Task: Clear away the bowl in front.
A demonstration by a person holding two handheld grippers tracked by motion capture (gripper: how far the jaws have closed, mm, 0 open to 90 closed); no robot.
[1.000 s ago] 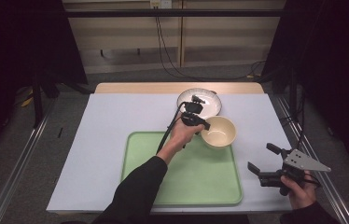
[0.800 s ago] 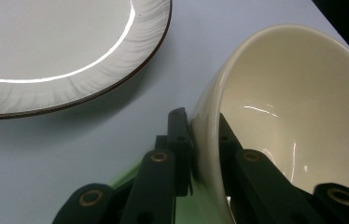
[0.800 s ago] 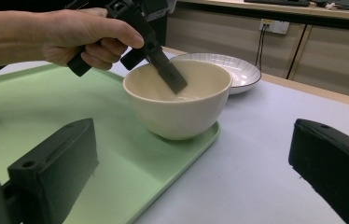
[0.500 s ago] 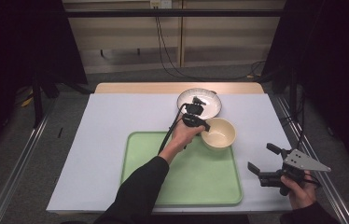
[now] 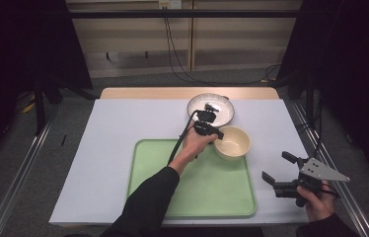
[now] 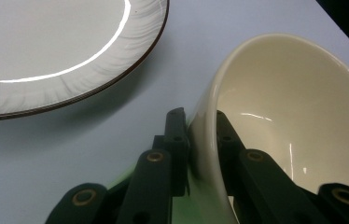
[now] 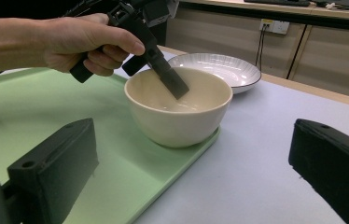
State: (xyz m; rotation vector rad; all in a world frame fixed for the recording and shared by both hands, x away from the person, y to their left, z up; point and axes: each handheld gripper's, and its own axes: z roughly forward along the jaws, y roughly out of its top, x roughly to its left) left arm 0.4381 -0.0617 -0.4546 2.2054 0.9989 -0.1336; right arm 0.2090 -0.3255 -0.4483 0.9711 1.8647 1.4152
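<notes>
Right gripper [image 5: 280, 174] idles low at the near right table edge, jaws wide apart, nothing between them, likely waiting. Farther in, the green tray [image 5: 207, 192] carries the cream bowl [image 5: 232, 141] on its far right corner, probably for stacking. Left gripper [image 5: 214, 132] clamps the bowl's rim. The white plate [image 5: 211, 108] lies beyond, apart.

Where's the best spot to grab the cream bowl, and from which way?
Probably by its thin rim, from above, one jaw inside and one outside. The bowl is round and too wide to grip whole, and its mouth faces up. The left gripper holds the rim this way now, on the person's side.
</notes>
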